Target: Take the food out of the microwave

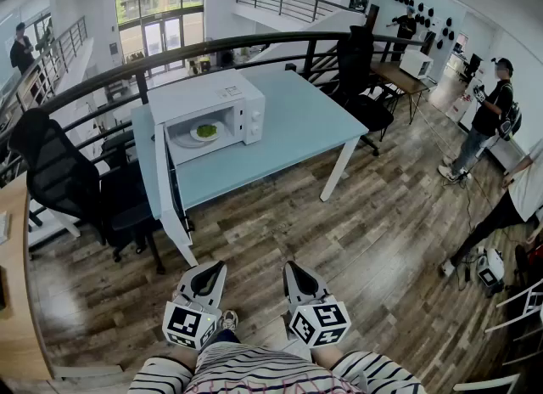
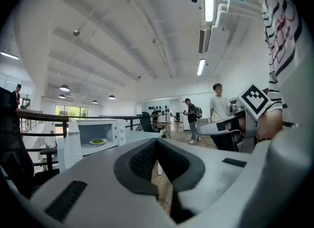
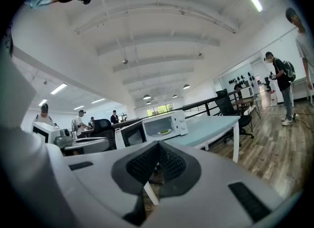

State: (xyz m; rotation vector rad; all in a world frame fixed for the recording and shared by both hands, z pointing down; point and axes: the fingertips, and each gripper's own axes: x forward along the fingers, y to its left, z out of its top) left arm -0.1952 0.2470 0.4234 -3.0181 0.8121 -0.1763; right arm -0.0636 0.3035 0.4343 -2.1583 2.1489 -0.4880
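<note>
Well short of microwave point(image 1: 222, 95): left gripper point(image 1: 209, 270), right gripper point(image 1: 293, 270) side by side, near level, jaws closed, empty.

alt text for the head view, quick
A white microwave stands on a pale blue table, its door swung open, with a plate of green food inside. At the bottom, the left tongs and right tongs are both shut and empty over a wooden floor, well short of the table.
</note>
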